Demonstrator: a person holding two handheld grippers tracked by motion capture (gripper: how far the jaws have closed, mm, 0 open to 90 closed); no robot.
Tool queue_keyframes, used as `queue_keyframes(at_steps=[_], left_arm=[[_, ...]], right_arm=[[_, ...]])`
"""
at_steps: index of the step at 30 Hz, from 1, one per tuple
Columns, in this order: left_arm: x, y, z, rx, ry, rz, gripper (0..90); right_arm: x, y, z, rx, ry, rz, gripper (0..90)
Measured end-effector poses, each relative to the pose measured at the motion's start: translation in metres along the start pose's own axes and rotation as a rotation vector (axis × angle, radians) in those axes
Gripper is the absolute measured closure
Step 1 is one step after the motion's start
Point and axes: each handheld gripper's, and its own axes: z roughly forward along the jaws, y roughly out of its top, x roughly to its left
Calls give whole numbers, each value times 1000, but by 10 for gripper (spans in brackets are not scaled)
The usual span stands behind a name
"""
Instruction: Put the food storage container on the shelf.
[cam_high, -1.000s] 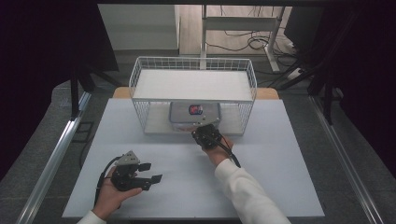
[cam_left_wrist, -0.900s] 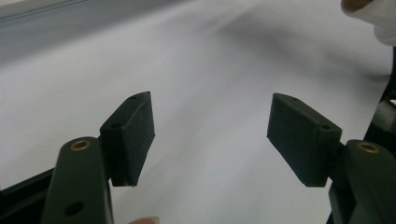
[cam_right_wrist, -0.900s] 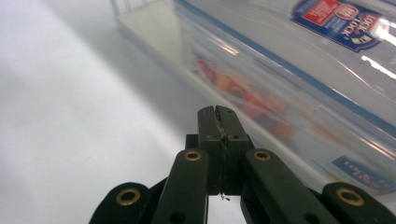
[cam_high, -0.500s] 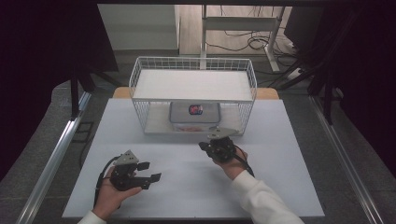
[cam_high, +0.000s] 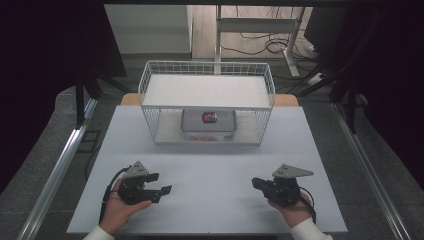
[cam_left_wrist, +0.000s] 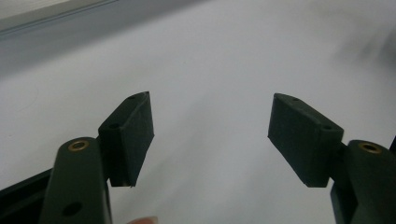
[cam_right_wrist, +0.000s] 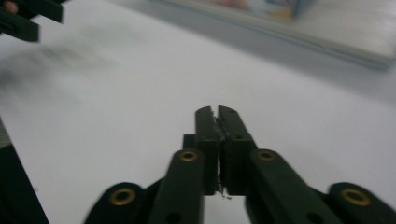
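A white wire rack (cam_high: 207, 75) stands at the back of the table, with a clear lidded box (cam_high: 208, 123) bearing a red and blue label on its lower shelf. My left gripper (cam_high: 161, 183) rests in a hand near the front left of the table, jaws wide apart and nothing between them (cam_left_wrist: 210, 126). My right gripper (cam_high: 256, 183) sits in the other hand at the front right, pointing left, its jaws pressed together on nothing (cam_right_wrist: 216, 116). Both are well short of the rack.
The white tabletop (cam_high: 215, 165) lies between the two hands and the rack. A metal rail (cam_high: 60, 165) runs along the table's left side. Desk legs and cables (cam_high: 270, 47) sit on the floor behind. The left gripper's jaws (cam_right_wrist: 28, 18) appear far off in the right gripper view.
My right gripper has pulled back from the front of the rack toward the front right of the table. The left gripper has stayed in place, open.
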Motion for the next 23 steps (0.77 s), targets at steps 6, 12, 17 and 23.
queue_keyframes(at_steps=[6, 12, 17, 23], left_arm=[[0, 0, 1, -2, 7, 5, 296], [-1, 0, 1, -2, 7, 8, 287], [-1, 0, 1, 1, 10, 8, 286], [0, 1, 2, 1, 8, 7, 278]], right_arm=[[-3, -7, -9, 2, -82, 19, 425], [-2, -6, -7, 4, -83, 10, 317], [-3, -6, -6, 10, -92, 4, 297], [-4, -5, -8, -6, -108, 9, 236]])
